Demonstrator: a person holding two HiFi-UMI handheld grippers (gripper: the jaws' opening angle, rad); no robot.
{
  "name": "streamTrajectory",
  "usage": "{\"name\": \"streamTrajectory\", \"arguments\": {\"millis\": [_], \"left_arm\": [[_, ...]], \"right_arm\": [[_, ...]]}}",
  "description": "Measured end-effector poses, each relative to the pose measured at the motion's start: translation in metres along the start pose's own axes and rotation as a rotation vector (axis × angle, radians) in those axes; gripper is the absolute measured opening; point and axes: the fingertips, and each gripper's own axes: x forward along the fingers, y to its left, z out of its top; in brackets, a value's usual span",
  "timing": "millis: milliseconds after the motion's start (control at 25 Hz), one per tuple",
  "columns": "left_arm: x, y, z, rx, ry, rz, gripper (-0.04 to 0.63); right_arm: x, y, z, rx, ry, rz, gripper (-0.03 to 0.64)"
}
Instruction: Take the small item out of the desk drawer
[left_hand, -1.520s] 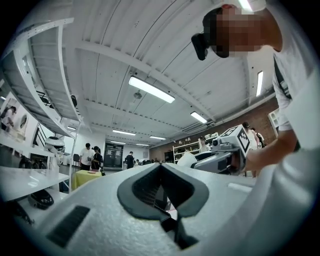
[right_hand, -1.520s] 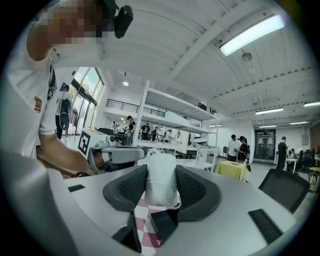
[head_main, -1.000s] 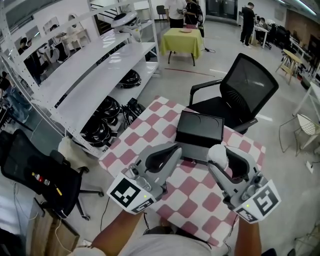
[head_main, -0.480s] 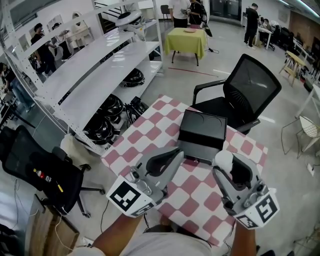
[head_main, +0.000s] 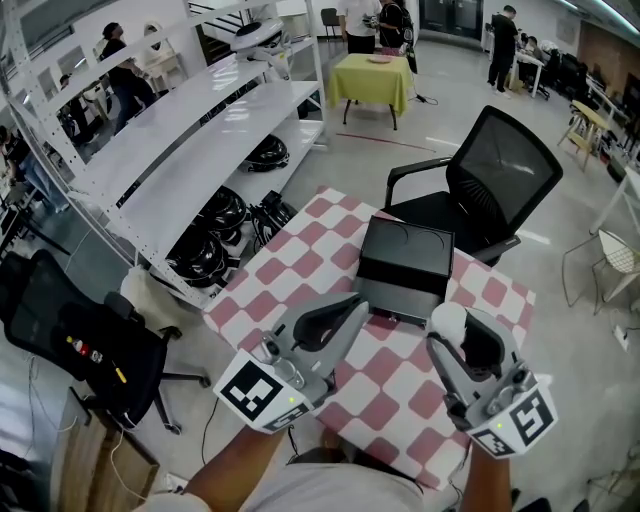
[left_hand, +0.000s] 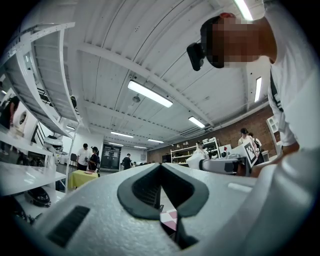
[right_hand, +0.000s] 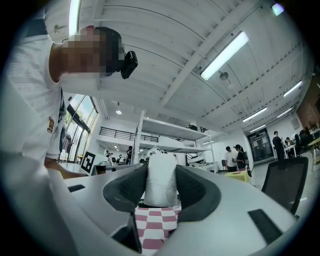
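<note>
While right gripper (head_main: 447, 322) clamps white item (right_hand: 160, 186), left gripper (head_main: 354, 304) closed, empty

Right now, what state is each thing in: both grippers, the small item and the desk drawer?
Left gripper: fingers shut, holding nothing.
Right gripper: fingers shut on the small white item.
Small white item: held up over the checked table, out of the drawer.
Desk drawer: seems pulled out slightly; the grippers partly hide its front.
</note>
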Motion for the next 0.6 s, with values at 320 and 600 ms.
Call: {"name": "streamTrajectory", "arguments": {"millis": [320, 600], "left_arm": [[0.0004, 0.0011, 0.0003, -0.003, 0.001, -0.001, 0.015], [-0.0046, 0.0037, -0.0016, -0.004, 0.003, 0.002, 0.014]], "right_arm": [[0.0003, -0.0006, -0.0004, 0.004, 0.004, -0.003, 0.179], [0.0033, 0.0031, -0.0031, 0.008, 0.005, -0.002, 0.179]]}}
